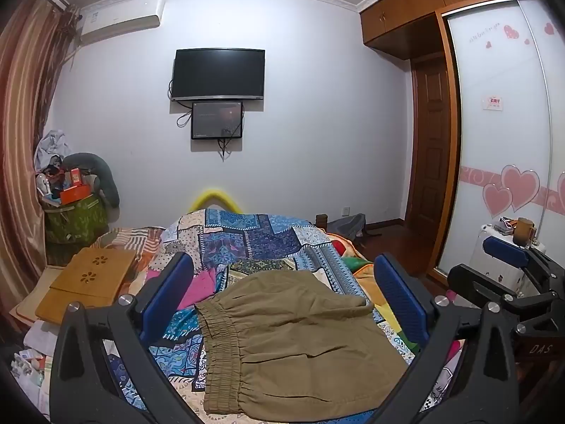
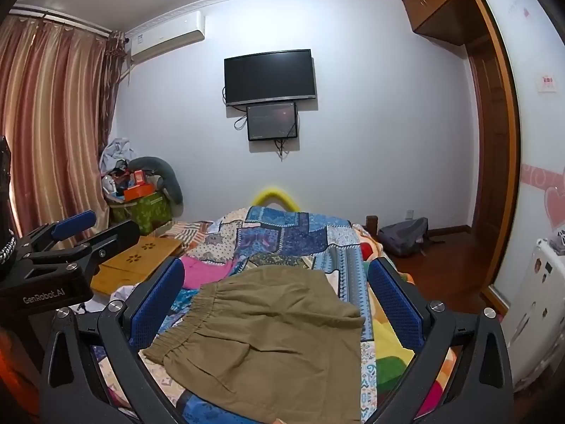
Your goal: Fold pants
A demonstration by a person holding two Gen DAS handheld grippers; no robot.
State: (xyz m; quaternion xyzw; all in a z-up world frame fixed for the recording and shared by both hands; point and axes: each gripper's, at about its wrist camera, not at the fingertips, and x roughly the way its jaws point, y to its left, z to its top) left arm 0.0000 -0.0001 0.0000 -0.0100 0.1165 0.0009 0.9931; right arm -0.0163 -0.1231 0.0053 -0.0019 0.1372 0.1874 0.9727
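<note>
Left gripper [image 1: 282, 293]: I see its blue-padded jaws spread fully wide, nothing between the pads, hovering above the cloth.
Right gripper [image 2: 277, 296]: same, jaws at their widest and empty; its body also shows at the right edge of the left wrist view.
Pants: olive-khaki cotton pants with a gathered elastic waistband [image 1: 293, 339] lie flat just ahead of and below both tools, waistband [image 2: 176, 332] toward my left jaw, on the blue patchwork quilt [image 2: 282, 233].
Stage: I judge no fold is started yet.
Risk, grab: pinching too deep could catch the quilt along with the pants.
Risk, layers: taking only the top layer would let the fold come out skewed.
Risk, tools: both grippers sit close together; converging on one edge could knock them.
</note>
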